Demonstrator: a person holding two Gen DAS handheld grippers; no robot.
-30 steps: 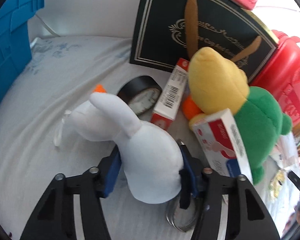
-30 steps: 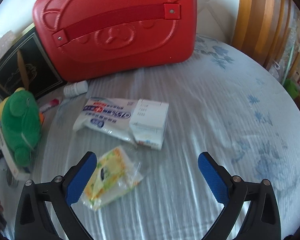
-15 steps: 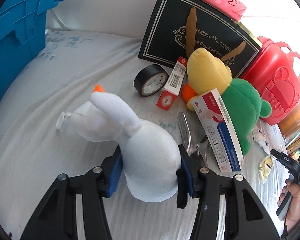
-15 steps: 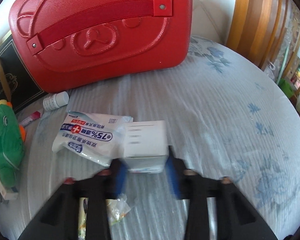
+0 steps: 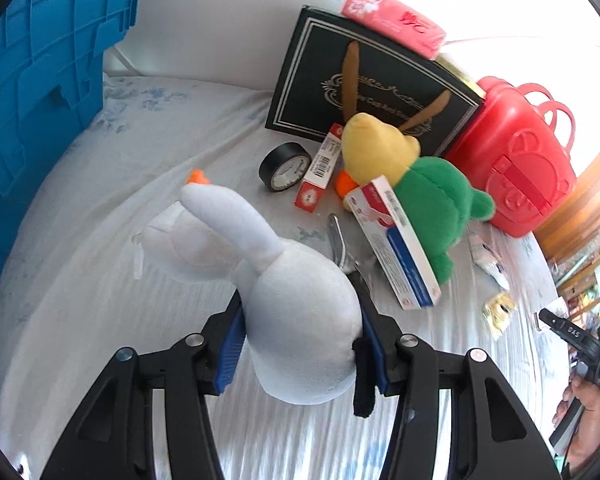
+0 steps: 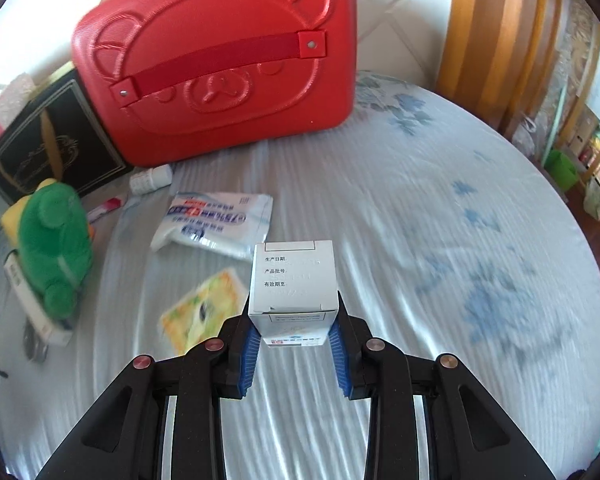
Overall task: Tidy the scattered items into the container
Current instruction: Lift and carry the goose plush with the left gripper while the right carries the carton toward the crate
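My left gripper is shut on the body of a white plush goose, lifted above the bed; its neck and orange beak point away from me. The blue crate stands at the left edge. In the right wrist view my right gripper is shut on a small white box with printed text, held above the sheet. Left on the bed lie a wipes pack, a yellow sachet, a green and yellow plush, a red and blue box and black tape.
A red bear case and a black gift box with a pink pack on top stand at the back. A small bottle and metal clippers lie nearby. A person's hand holds the other gripper at far right. Wooden furniture borders the bed.
The left gripper rose with the goose, and the crate came further into view. The right gripper went from wide open to shut on the white box and lifted it off the wipes pack.
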